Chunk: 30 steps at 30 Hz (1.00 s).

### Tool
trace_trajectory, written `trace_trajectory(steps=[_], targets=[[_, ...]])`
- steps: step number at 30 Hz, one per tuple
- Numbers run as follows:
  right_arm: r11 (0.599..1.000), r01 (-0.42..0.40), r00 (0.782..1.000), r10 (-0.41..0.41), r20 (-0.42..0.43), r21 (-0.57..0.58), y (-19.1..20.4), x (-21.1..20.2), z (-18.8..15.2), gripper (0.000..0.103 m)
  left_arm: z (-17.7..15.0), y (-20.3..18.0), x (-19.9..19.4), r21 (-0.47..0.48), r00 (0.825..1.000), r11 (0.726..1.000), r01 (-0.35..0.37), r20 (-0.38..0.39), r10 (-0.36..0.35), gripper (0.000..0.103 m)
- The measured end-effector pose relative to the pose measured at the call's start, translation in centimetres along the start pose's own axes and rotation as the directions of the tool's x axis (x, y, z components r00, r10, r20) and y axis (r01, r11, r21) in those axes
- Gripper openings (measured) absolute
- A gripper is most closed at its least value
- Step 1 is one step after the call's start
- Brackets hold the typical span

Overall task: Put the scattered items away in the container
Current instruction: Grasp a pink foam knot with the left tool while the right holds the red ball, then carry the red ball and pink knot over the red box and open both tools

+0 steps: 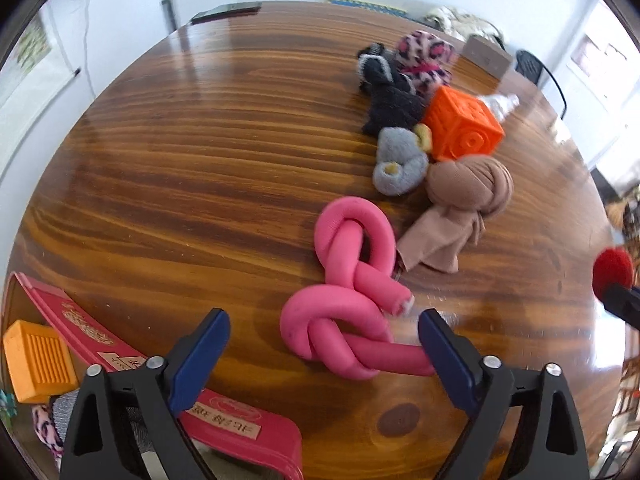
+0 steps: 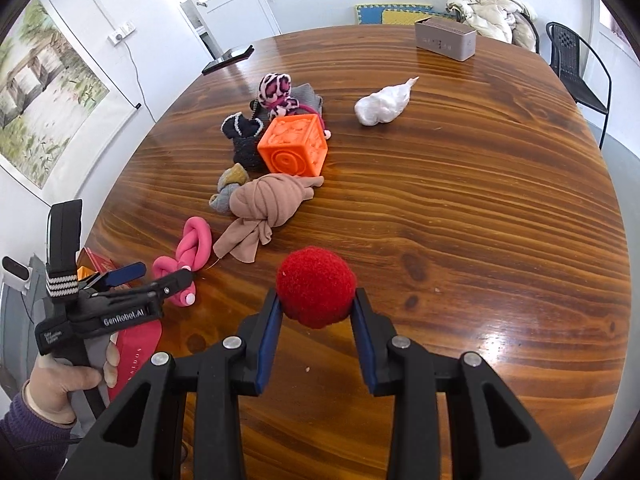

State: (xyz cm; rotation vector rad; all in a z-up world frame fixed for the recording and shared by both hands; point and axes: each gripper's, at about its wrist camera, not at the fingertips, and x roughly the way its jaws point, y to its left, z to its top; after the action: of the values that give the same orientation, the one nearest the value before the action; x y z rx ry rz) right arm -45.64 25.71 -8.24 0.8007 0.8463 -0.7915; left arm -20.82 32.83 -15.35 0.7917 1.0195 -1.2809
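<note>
My right gripper is shut on a red fuzzy ball and holds it above the wooden table; the ball also shows at the right edge of the left wrist view. My left gripper is open, its right finger touching a knotted pink foam tube. The red container sits at the table's near left and holds an orange block. Beyond lie a tan knotted cloth, a grey sock, an orange cube, a black sock and a pink leopard sock.
A white crumpled bag lies mid-table to the right. A beige box stands at the far edge, a dark tablet at the far left. A black chair stands beyond the table's right side.
</note>
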Motion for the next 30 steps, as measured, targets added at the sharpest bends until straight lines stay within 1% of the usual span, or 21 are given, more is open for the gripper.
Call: trace_trajectory(steps=[1, 2, 4, 7, 8, 9, 10, 11, 12, 13, 15, 18, 22, 24, 25, 26, 28, 30], targets=[[1.000, 0.001, 1.000, -0.001, -0.002, 0.000, 0.3, 0.1, -0.1, 0.038, -0.2, -0.8, -0.1, 0.025, 1.000, 1.000, 0.011, -0.005, -0.011, 0.083], [1.000, 0.002, 1.000, -0.002, -0.004, 0.001, 0.6, 0.2, -0.1, 0.038, -0.3, -1.2, 0.0, 0.039, 1.000, 0.999, 0.024, -0.018, -0.023, 0.081], [1.000, 0.000, 1.000, 0.000, -0.006, 0.003, 1.1, 0.3, -0.3, 0.038, -0.4, -2.0, 0.4, 0.064, 0.999, 0.997, 0.042, -0.031, -0.040, 0.081], [1.000, -0.005, 1.000, 0.005, -0.001, 0.000, 1.8, 0.2, -0.4, 0.038, -0.6, -3.1, 1.0, 0.094, 0.998, 0.994, 0.050, -0.035, -0.047, 0.080], [1.000, -0.005, 1.000, 0.005, 0.001, -0.001, 1.9, 0.1, -0.5, 0.038, -0.6, -3.2, 1.3, 0.092, 0.998, 0.994, 0.054, -0.039, -0.050, 0.077], [1.000, -0.003, 1.000, 0.003, 0.001, -0.001, 2.0, 0.0, -0.6, 0.038, -0.5, -3.2, 1.7, 0.082, 0.998, 0.995, 0.053, -0.049, -0.049, 0.071], [1.000, -0.003, 1.000, 0.003, 0.000, 0.000, 2.1, 0.0, -0.6, 0.038, -0.5, -3.2, 1.7, 0.081, 0.999, 0.996, 0.042, -0.028, -0.040, 0.066], [1.000, -0.001, 1.000, 0.001, 0.000, 0.001, 2.0, -0.1, -0.7, 0.038, -0.4, -3.2, 1.7, 0.075, 0.999, 0.996, 0.038, -0.023, -0.036, 0.063], [1.000, 0.002, 1.000, -0.002, 0.000, 0.002, 2.0, -0.2, -0.8, 0.038, -0.2, -3.2, 1.7, 0.064, 0.999, 0.997, 0.048, -0.022, -0.047, 0.051], [1.000, 0.004, 1.000, -0.004, 0.000, 0.001, 1.9, -0.3, -0.9, 0.038, 0.0, -3.2, 1.6, 0.057, 0.998, 0.997, 0.060, -0.023, -0.059, 0.046], [1.000, 0.006, 1.000, -0.006, -0.001, 0.002, 1.7, -0.5, -1.2, 0.038, 0.0, -3.2, 1.5, 0.044, 0.997, 0.996, 0.079, -0.028, -0.077, 0.046], [1.000, 0.003, 1.000, -0.003, 0.001, 0.004, 1.5, -0.9, -1.4, 0.038, -0.6, -3.9, 1.0, 0.055, 0.996, 0.995, 0.086, -0.024, -0.085, 0.046], [1.000, -0.014, 1.000, 0.014, 0.013, 0.004, 1.6, -1.4, -1.4, 0.038, -1.8, -5.1, -1.0, 0.050, 0.993, 0.992, 0.117, 0.006, -0.117, 0.046], [1.000, -0.027, 0.999, 0.027, 0.020, -0.002, 1.9, -1.7, -1.3, 0.038, -1.8, -5.2, -2.6, 0.045, 0.991, 0.991, 0.126, 0.031, -0.128, 0.046], [0.999, -0.034, 0.999, 0.034, 0.026, -0.008, 2.3, -1.9, -1.3, 0.038, -2.0, -4.9, -3.4, 0.041, 0.991, 0.991, 0.127, 0.045, -0.129, 0.046], [0.999, -0.041, 0.999, 0.041, 0.030, -0.015, 2.7, -2.0, -1.2, 0.038, -1.4, -4.0, -4.4, 0.034, 0.990, 0.991, 0.127, 0.058, -0.129, 0.046], [0.998, -0.062, 0.997, 0.063, 0.040, -0.034, 3.8, -2.3, -1.1, 0.038, -1.7, -2.6, -6.5, 0.011, 0.989, 0.993, 0.116, 0.092, -0.117, 0.046], [0.994, -0.088, 0.995, 0.090, 0.043, -0.058, 5.2, -2.4, -1.0, 0.038, -2.2, -0.1, -8.4, -0.011, 0.988, 0.995, 0.103, 0.116, -0.101, 0.046]])
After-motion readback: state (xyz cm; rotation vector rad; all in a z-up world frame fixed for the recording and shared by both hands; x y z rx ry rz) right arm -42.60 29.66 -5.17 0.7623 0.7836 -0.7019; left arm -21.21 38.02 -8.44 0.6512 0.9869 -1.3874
